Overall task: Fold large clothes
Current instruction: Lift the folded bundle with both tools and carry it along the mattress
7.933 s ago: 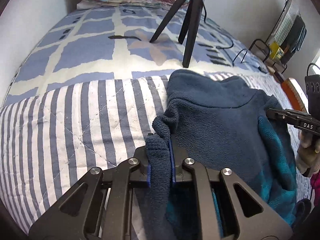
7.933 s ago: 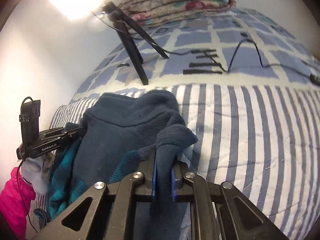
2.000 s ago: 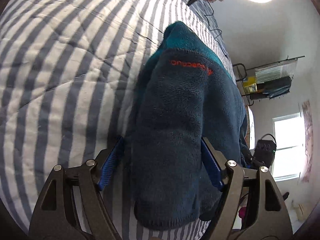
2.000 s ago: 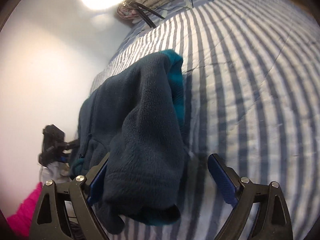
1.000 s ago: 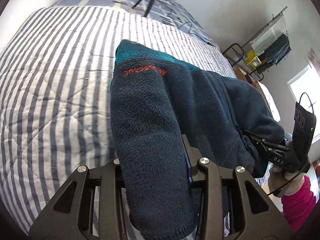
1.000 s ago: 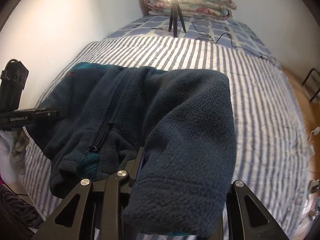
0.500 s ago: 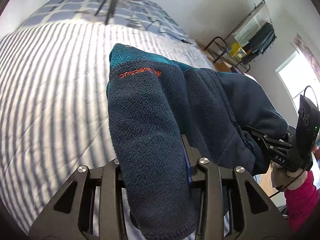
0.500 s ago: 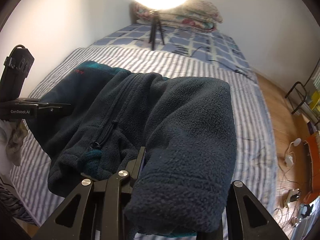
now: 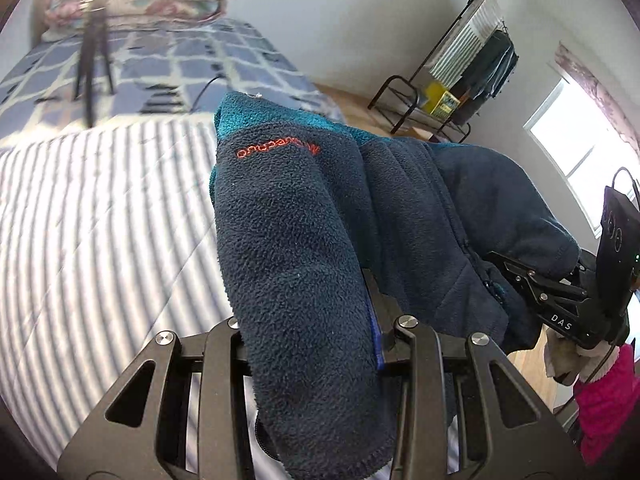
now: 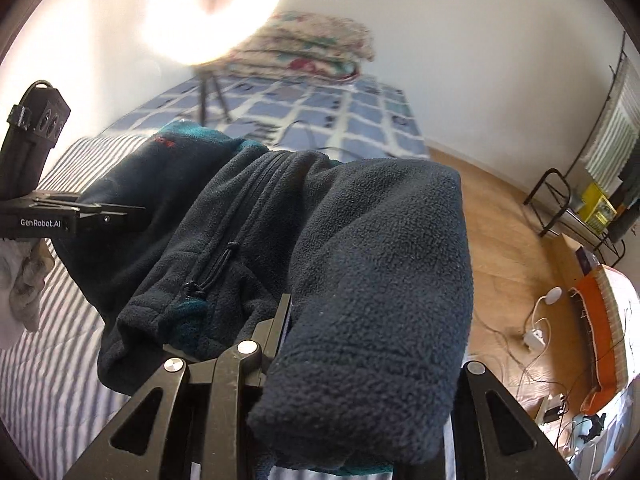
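Observation:
A folded navy fleece jacket (image 9: 304, 216) with teal panels and an orange logo hangs between both grippers, lifted above the striped bed cover (image 9: 88, 216). My left gripper (image 9: 320, 320) is shut on its left end, which drapes over the fingers. My right gripper (image 10: 320, 320) is shut on the other end (image 10: 372, 272), fleece hiding its fingertips. The zip (image 10: 236, 216) runs down the middle. Each gripper shows in the other's view: the right one (image 9: 560, 304) and the left one (image 10: 64, 216).
A black tripod (image 9: 92, 60) with a ring light (image 10: 212, 12) stands on the blue checked blanket (image 10: 320, 116). Folded quilts (image 10: 308, 48) lie at the headboard. A clothes rack (image 9: 460, 76) stands to the right on the wood floor (image 10: 512, 280) with cables.
Both grippers closed on the fleece about a second ago and have lifted it off the bed, tilting upward so more of the room shows.

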`<state>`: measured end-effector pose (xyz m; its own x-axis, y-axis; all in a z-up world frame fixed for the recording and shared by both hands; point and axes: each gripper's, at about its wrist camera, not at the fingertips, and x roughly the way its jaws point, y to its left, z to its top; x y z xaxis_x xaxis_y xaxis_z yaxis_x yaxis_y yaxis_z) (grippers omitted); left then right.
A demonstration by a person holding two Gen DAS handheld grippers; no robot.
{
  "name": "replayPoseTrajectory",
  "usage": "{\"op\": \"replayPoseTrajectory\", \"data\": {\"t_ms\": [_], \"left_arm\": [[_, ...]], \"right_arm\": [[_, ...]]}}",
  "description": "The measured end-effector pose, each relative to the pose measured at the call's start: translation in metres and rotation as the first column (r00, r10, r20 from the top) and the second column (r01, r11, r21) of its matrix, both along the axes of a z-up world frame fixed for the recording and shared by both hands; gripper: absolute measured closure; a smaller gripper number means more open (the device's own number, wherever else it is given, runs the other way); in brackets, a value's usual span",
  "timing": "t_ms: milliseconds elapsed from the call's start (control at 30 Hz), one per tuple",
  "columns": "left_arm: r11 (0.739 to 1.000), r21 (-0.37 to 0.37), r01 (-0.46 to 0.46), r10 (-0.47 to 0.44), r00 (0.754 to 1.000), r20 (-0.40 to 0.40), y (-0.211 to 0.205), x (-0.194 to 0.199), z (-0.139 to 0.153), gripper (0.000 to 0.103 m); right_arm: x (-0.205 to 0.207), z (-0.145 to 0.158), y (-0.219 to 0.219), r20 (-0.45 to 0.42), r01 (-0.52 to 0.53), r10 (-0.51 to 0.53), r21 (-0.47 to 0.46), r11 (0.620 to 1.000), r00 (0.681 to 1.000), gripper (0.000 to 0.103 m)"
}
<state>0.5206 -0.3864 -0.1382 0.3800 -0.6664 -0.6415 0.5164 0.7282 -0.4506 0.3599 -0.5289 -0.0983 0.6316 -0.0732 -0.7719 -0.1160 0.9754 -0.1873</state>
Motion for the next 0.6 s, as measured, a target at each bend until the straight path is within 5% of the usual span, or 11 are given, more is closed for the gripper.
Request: {"op": "replayPoseTrajectory", "data": {"t_ms": [267, 600], "left_arm": [[0.999, -0.033, -0.018, 0.018, 1.0, 0.013, -0.061, 0.071, -0.003, 0.069], [0.999, 0.003, -0.048, 0.048, 0.999, 0.007, -0.116, 0.142, -0.033, 0.069]], "right_arm": [[0.068, 0.003, -0.06, 0.045, 0.018, -0.018, -0.002, 1.0, 0.999, 0.074], [0.155, -0.049, -0.123, 0.01, 0.018, -0.019, 0.071, 0.997, 1.0, 0.074]]}}
